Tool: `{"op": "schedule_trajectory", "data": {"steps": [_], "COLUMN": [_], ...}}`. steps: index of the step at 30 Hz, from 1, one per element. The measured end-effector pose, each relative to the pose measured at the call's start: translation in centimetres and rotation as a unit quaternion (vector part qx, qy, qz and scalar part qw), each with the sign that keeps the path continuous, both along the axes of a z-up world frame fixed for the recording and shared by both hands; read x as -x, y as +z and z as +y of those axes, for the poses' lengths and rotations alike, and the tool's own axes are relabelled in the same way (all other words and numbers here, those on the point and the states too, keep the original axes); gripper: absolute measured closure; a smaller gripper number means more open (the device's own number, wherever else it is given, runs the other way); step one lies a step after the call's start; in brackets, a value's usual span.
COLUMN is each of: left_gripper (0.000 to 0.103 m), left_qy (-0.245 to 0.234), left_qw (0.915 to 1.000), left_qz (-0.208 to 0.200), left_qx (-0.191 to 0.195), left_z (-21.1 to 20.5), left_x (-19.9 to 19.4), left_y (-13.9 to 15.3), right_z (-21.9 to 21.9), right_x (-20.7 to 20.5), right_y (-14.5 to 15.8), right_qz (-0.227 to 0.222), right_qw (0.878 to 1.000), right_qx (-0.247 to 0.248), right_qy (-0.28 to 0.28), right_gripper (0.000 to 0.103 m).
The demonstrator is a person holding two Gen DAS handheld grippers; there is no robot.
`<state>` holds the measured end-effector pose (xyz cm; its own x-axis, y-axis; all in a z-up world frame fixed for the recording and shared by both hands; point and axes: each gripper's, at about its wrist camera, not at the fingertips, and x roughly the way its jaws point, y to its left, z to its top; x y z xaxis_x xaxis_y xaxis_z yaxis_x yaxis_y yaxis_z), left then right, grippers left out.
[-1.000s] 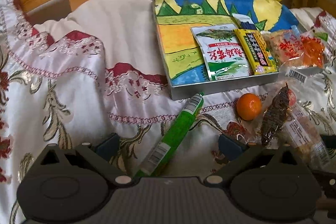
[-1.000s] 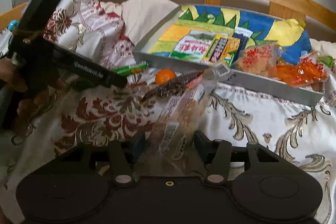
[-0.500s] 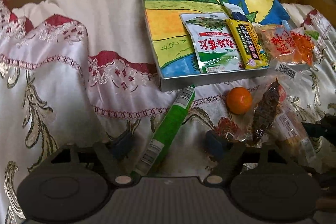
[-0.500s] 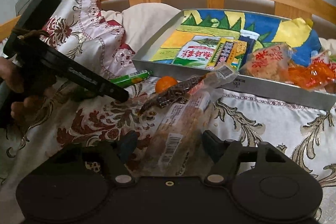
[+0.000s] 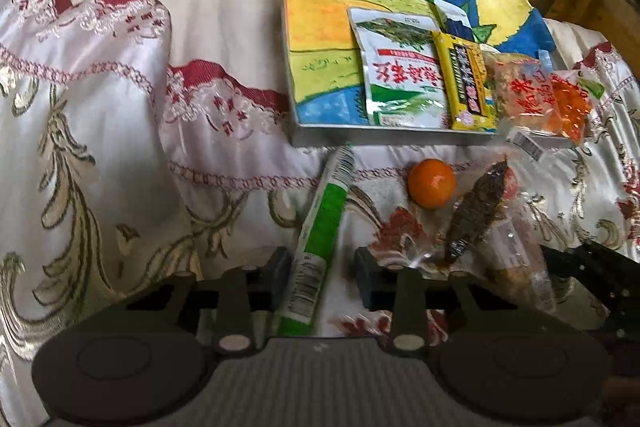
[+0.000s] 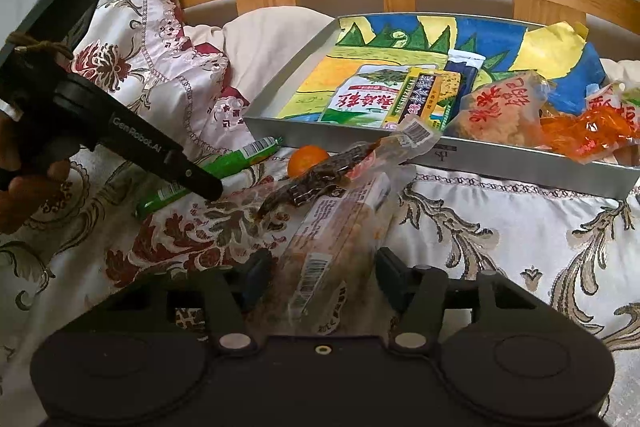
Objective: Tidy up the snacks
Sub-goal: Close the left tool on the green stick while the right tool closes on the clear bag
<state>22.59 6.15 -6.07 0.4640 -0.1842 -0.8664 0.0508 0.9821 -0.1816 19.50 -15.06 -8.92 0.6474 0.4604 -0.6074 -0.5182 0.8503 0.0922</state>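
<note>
Green stick snack [image 5: 320, 239] lies btwn closing left tongs [image 5: 322, 277], right pad clear.

1. Lighting: soft, even daylight; no hard shadows.
2. Glare: mild sheen on the satin bedspread [image 5: 100, 131].
3. Distortion: strong fisheye bending at edges; corners vignette black.
4. Blur: slight motion softness in left wrist view.

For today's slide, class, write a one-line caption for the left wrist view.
Left gripper closing around a green snack stick on the bedspread, below a painted tray of snack packets.
</note>
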Motion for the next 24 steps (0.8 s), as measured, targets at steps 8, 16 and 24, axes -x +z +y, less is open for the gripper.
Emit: {"op": "schedule_trajectory", "data": {"steps": [8, 16, 24], "left_gripper": [0.060, 0.063, 0.084], "left_qy": [-0.001, 0.013, 0.045], "left_qw": [1.0000, 0.9998, 0.9985], "left_qz": [0.004, -0.010, 0.000], "left_qx": [0.001, -0.007, 0.031], "left_z": [-0.4, -1.1, -1.2], "left_x": [-0.5, -0.2, 1.4], "left_y": [-0.5, -0.8, -0.4], "right_z": [0.0, 0.0, -0.1], "right_x": [0.0, -1.0, -1.0], "right_y": [0.0, -0.2, -0.1], "right_qz": [0.002, 0.012, 0.014], "right_qw": [1.000, 1.000, 1.000], "right_qx": [-0.003, -0.007, -0.010], "right_qy": [-0.001, 0.006, 0.007], "right_gripper": [0.043, 0.036, 0.045]}}
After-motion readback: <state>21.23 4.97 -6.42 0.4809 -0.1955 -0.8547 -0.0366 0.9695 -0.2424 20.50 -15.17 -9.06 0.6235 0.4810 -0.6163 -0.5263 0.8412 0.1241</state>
